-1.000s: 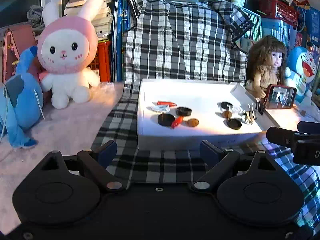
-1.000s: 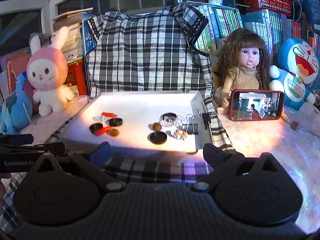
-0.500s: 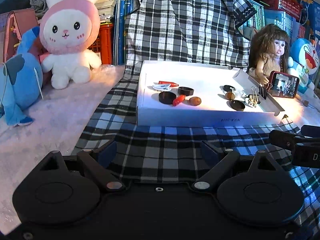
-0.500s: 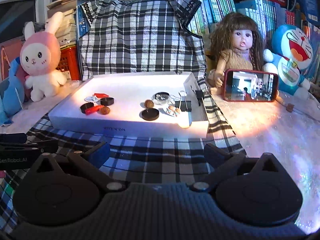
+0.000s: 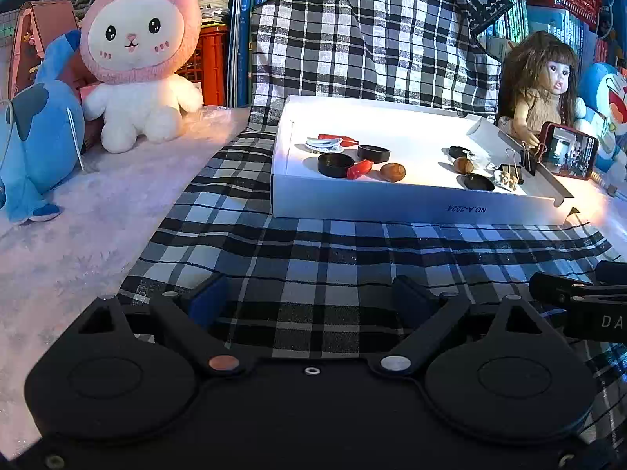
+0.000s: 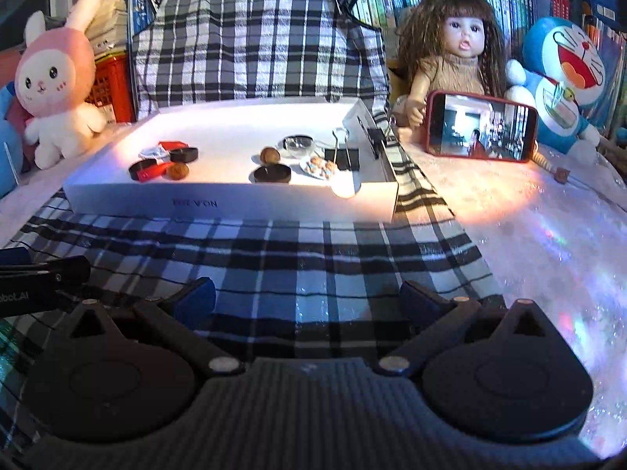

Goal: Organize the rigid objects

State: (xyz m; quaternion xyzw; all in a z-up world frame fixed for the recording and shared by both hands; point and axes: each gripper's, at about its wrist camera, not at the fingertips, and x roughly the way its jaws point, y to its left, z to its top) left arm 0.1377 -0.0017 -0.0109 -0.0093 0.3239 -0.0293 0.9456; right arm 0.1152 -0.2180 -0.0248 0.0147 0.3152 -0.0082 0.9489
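A shallow white box (image 5: 392,199) (image 6: 235,203) lies on a black-and-white plaid cloth (image 5: 333,258). In it at the left are two black caps (image 5: 336,164), a red piece (image 5: 359,169), a walnut (image 5: 392,171) and a hair clip. At its right are another walnut (image 6: 270,154), a black lid (image 6: 272,174), a clear jar (image 6: 298,143) and a binder clip (image 6: 341,154). My left gripper (image 5: 309,301) and right gripper (image 6: 307,297) are both open and empty, held over the cloth in front of the box.
A pink-hooded rabbit plush (image 5: 139,58) and a blue plush (image 5: 35,133) stand at the left. A doll (image 6: 450,58), a red-cased phone (image 6: 481,126) and a Doraemon plush (image 6: 564,78) stand at the right. Books and a hung plaid shirt line the back.
Both grippers have drawn back from the white box toward the near side, so more cloth shows in front of it. Both stay open and empty.
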